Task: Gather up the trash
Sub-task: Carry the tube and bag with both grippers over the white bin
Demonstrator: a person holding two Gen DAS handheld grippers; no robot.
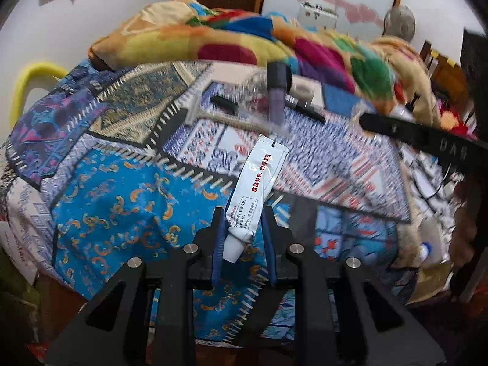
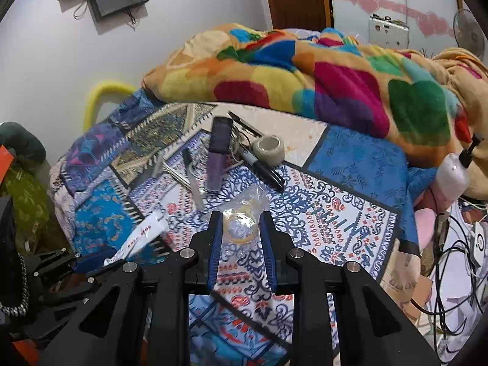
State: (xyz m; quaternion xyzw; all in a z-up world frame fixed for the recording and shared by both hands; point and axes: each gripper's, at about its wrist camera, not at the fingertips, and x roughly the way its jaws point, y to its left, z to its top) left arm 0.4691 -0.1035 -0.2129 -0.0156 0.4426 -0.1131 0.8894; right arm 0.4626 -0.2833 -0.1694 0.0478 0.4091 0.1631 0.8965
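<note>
Left wrist: left gripper (image 1: 242, 222) pinches the white tube (image 1: 254, 186); right gripper (image 2: 241, 225) pinches a clear wrapper (image 2: 244, 213). Next, likely carry both to a bin.

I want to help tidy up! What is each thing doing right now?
left gripper: shut on the white tube, lifted.
right gripper: shut on the clear plastic bag.
purple bottle: lying on the bedspread, capped.
black marker: lying down, capped.
tape roll: resting flat.

White tube (image 1: 254, 189) tool-held; clear plastic wrapper (image 2: 242, 218) likewise.
</note>
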